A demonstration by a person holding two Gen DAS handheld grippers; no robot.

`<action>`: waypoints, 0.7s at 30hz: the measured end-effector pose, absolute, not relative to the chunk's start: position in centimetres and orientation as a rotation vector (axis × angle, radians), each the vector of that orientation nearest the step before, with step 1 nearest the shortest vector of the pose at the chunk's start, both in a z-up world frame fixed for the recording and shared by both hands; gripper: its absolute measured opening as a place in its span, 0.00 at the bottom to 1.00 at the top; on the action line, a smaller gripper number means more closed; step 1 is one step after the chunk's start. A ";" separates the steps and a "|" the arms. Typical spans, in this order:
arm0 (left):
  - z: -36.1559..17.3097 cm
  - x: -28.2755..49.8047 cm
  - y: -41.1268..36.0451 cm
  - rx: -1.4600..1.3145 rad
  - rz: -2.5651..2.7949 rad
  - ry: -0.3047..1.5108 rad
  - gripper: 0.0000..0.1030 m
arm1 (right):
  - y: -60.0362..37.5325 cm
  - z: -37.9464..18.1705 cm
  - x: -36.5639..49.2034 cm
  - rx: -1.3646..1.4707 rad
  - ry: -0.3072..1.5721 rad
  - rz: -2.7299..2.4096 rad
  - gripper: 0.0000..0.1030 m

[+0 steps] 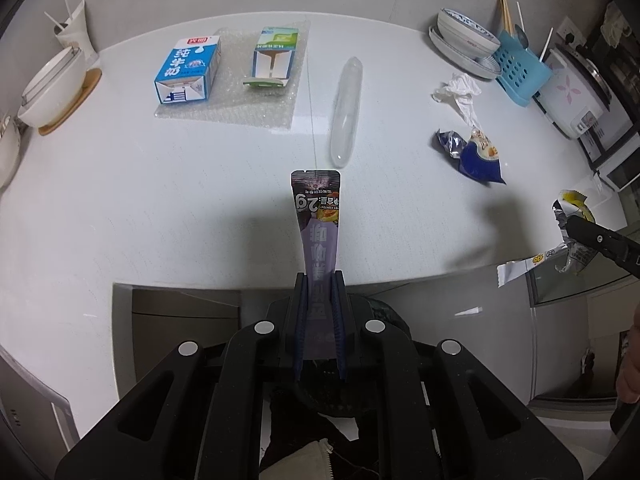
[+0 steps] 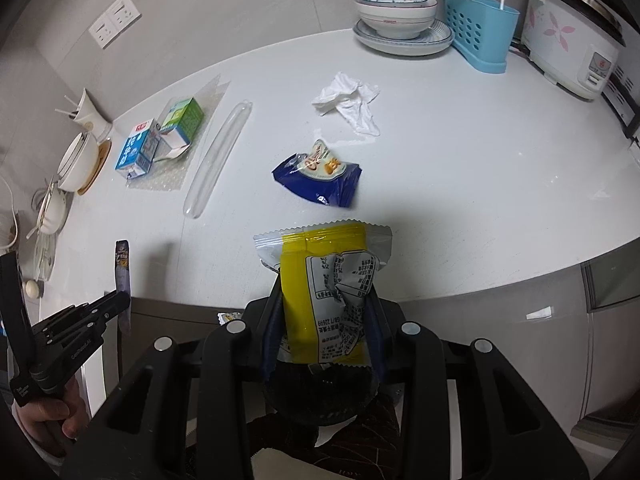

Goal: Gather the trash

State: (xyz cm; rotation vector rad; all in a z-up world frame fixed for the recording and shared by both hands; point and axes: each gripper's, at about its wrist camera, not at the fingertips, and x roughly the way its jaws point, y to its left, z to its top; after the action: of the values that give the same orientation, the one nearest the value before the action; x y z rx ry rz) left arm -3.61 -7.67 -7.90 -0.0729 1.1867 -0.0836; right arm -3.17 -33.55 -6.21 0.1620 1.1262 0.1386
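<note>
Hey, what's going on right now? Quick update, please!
Left gripper shut on purple sachet. Right gripper shut on yellow wrapper. Blue snack bag, tissue, cartons left on counter. Nothing blocking.

The left tool (image 1: 319, 280) pointed steeply downward, its two fingers pressed tight on a thin purple sachet (image 1: 317, 220). The right tool (image 2: 325, 300) tilted down likewise, its jaws partly apart and clamped on a crumpled yellow wrapper (image 2: 324, 280). A bare hand (image 2: 48, 420) gripped the left tool's handle from below.
</note>
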 end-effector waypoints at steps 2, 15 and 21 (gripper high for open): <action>-8.3 -4.0 -7.8 -0.073 -0.088 1.189 0.11 | -33.2 -6.4 -3.4 0.142 1.123 0.149 0.33; -11.0 -6.1 -9.6 -0.051 -0.130 1.215 0.11 | -30.0 -8.6 -5.6 0.015 1.120 0.231 0.33; -11.3 -6.8 -9.9 -0.053 -0.141 1.218 0.11 | -28.8 -9.3 -6.3 -0.032 1.119 0.279 0.33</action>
State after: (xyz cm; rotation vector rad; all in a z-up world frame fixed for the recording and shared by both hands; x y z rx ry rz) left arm -6.78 -9.91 -11.33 -0.0528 1.2176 -0.1406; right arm -6.28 -28.84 -9.26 -0.0320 1.1187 0.2790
